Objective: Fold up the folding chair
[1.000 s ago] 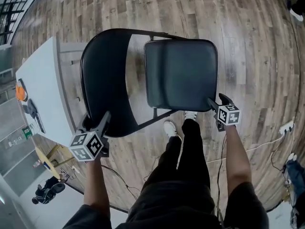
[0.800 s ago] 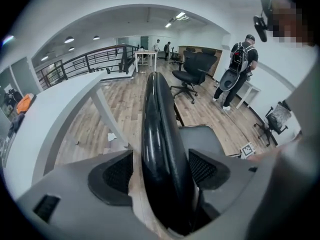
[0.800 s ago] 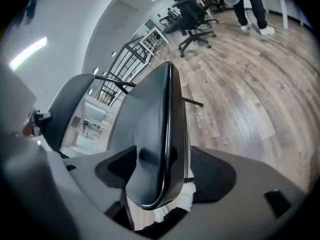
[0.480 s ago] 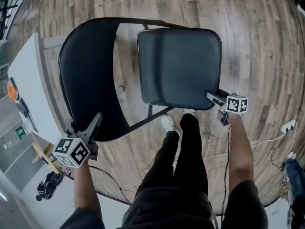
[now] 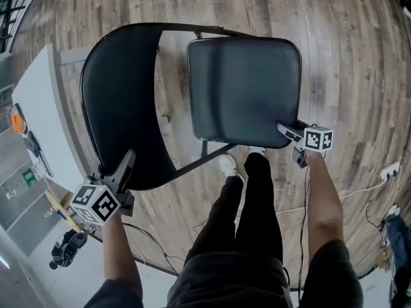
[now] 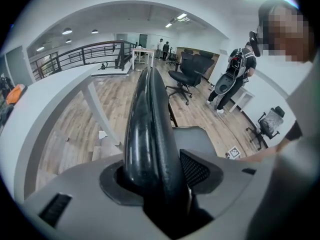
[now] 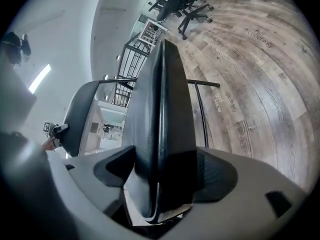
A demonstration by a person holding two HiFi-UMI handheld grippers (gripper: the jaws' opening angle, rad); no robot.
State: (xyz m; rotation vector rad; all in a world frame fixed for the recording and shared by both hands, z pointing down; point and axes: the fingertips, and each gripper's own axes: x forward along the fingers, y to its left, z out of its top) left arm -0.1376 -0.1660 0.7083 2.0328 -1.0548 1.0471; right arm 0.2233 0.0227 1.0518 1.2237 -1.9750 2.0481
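Two holds bracket the black metal folding chair [image 5: 192,164], which stands unfolded on the wooden plank floor [image 5: 347,43]. The left gripper [image 5: 126,163] is closing on the curved black backrest [image 5: 122,95] to steady it. The right gripper [image 5: 286,131] straddles the black padded seat [image 5: 244,88], jaws wide, likely to swing it up.

At the lower left of the head view, the bare left forearm [image 5: 119,252] reaches up the frame to the left gripper [image 5: 127,160], which tilts steeply downward. Its jaws are closing on the backrest [image 5: 122,101] rim that sits between them. At the right, the right forearm [image 5: 321,201] runs straight up to the right gripper [image 5: 284,129], whose jaws stand wide around the seat [image 5: 244,88] corner.
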